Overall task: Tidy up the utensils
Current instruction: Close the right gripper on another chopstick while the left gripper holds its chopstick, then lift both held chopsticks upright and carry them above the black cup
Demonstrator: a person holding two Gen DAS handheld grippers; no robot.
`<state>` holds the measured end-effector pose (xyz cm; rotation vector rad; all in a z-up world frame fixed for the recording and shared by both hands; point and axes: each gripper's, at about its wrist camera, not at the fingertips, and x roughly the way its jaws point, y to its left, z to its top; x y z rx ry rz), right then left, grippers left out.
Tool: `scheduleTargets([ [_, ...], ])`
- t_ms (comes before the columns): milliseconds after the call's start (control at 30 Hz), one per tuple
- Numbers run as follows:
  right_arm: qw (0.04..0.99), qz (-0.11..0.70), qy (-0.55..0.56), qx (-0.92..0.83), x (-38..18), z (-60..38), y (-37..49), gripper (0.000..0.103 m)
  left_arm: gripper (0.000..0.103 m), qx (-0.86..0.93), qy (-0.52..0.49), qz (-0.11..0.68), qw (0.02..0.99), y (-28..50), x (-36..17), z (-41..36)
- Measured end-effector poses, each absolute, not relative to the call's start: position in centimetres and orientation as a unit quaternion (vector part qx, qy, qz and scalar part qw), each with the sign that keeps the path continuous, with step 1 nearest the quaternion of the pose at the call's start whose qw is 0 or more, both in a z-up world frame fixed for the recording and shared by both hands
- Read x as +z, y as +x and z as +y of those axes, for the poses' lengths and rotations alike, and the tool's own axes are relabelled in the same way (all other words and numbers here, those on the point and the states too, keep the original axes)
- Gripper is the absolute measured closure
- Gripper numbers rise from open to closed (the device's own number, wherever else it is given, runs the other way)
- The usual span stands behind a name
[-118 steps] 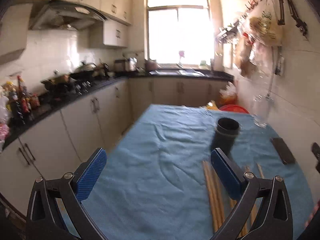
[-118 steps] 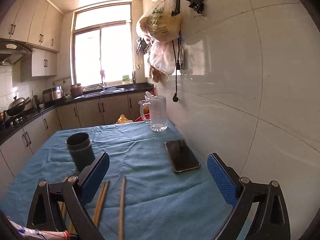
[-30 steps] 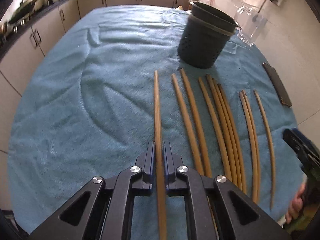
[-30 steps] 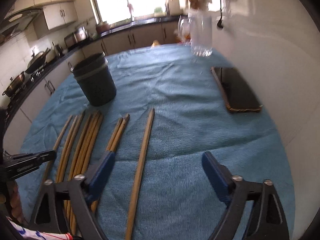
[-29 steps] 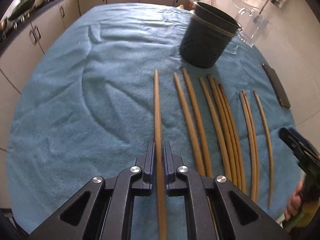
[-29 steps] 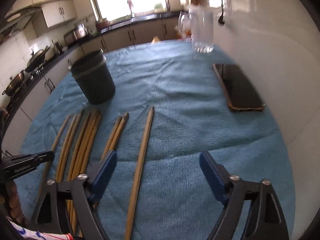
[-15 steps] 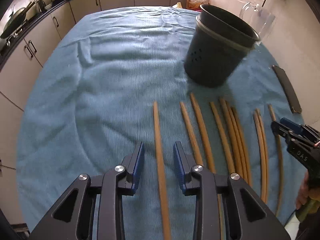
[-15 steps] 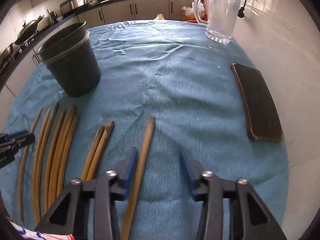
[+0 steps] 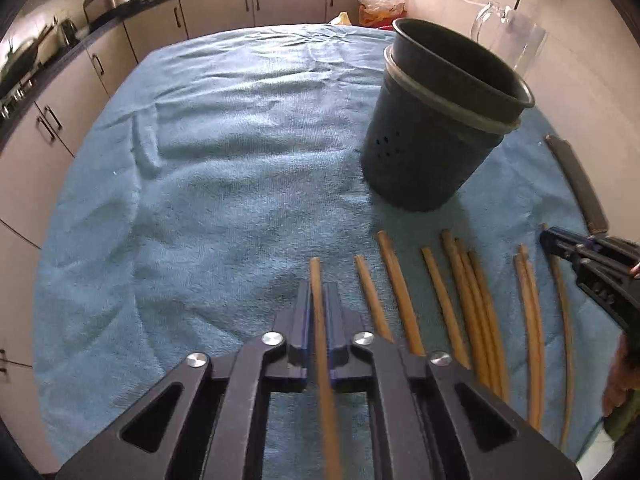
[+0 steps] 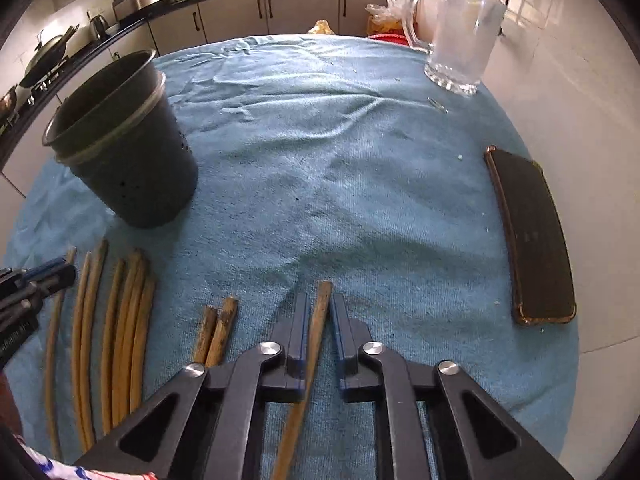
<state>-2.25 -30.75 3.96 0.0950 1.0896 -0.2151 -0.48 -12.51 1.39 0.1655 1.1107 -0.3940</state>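
a: both ends of the row are being worked at once. the left gripper [image 9: 318, 316] is clenched on the outermost long tan wooden chopstick [image 9: 320, 344] at the left edge of the row, its jaws having just closed, with the stick pinched between the blue pads.

b: and the right gripper [image 10: 318, 320] is closed round the outermost tan chopstick at the right edge [image 10: 312, 344]. the left pad is pressed to the stick; a sliver of gap seems to be left at the right pad, but the jaws have just been drawn in and a grip is judged to be made.

a: neither stick looks lifted yet. both are seen lying along the rumpled blue towel cloth [image 9: 224, 168] that covers the table.

b: the dark round perforated utensil holder [image 9: 436, 128] is stood upright beyond the row, well apart from both grippers. no stick tips are seen above its rim; its inside is not fully shown.

a: so very little is judged done. the rest of the tan chopsticks [image 9: 468, 300] are laid out side by side between the two held ones, some touching, some apart.

b: left to do, it is reckoned: the two gripped sticks raised and dropped into the holder, then the remaining ones taken likewise.

a: the clear glass jug [image 10: 456, 36] and the dark flat phone [image 10: 528, 240] are left aside, untouched.
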Motion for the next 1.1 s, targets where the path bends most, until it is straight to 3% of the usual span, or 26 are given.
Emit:
scheduleTargets([
  [600, 0.942, 0.323, 0.084, -0.046, 15.7, -28.6, -12.9, 0.096, 0.098, -0.226, 0.012, 0.361, 0.905, -11.3, 14.4, -8.5],
  [1100, 0.967, 0.242, 0.08, -0.015, 21.5, -27.0, -16.6, 0.096, 0.098, -0.249, -0.014, 0.26, 0.933, -17.0, 21.0, -7.9],
])
